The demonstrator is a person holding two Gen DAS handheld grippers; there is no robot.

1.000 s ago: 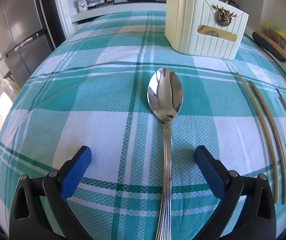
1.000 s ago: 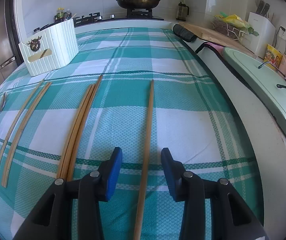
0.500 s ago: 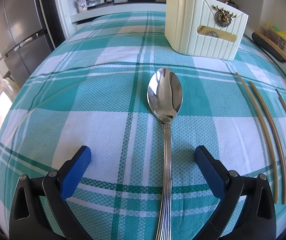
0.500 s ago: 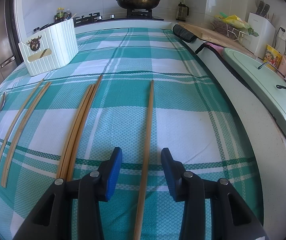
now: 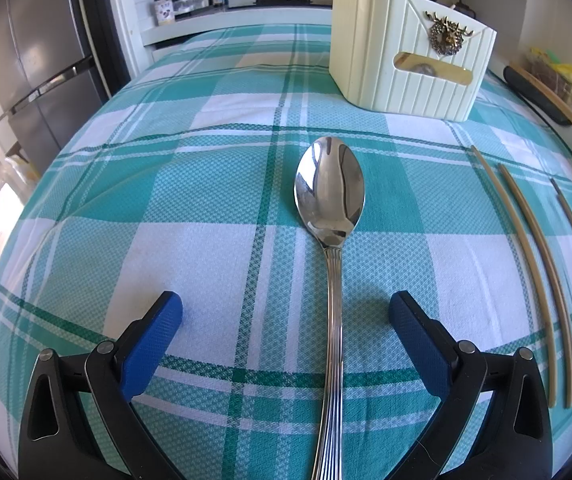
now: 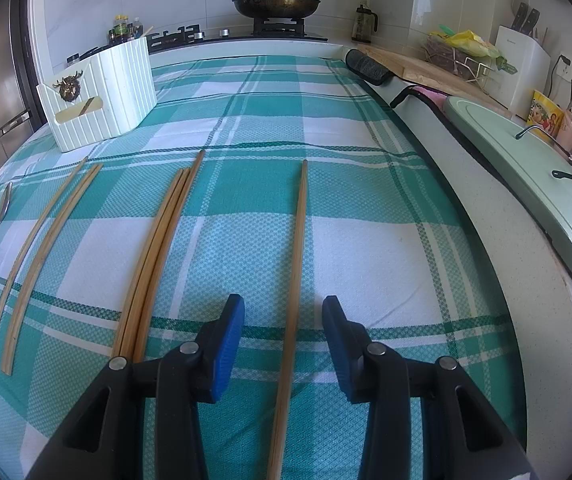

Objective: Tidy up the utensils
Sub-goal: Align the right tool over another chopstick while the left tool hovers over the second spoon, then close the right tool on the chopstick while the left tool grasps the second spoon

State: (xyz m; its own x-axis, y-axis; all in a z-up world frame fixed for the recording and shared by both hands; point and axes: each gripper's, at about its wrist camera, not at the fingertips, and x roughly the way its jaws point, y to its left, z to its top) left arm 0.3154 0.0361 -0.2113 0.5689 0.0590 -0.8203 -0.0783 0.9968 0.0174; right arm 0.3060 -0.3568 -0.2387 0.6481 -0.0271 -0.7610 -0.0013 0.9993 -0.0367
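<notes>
A steel spoon [image 5: 331, 216] lies on the green-and-white checked cloth, handle toward me, between the wide-open fingers of my left gripper [image 5: 286, 316]. A cream ribbed utensil holder [image 5: 410, 48] with a brass stag badge stands beyond it; it also shows in the right wrist view [image 6: 102, 92]. My right gripper [image 6: 284, 320] is open and straddles a single wooden chopstick [image 6: 296, 264] without touching it. A bundle of three chopsticks [image 6: 158, 248] and a separate pair [image 6: 42, 240] lie to its left. The spoon [image 6: 4, 204] shows at the far left.
Chopsticks [image 5: 542, 264] lie right of the spoon in the left wrist view. A fridge [image 5: 34, 64] stands left of the table. A counter with a pale green sink cover [image 6: 526, 168], a black pad [image 6: 368, 68] and a stove with a pan [image 6: 276, 2] borders the right and far sides.
</notes>
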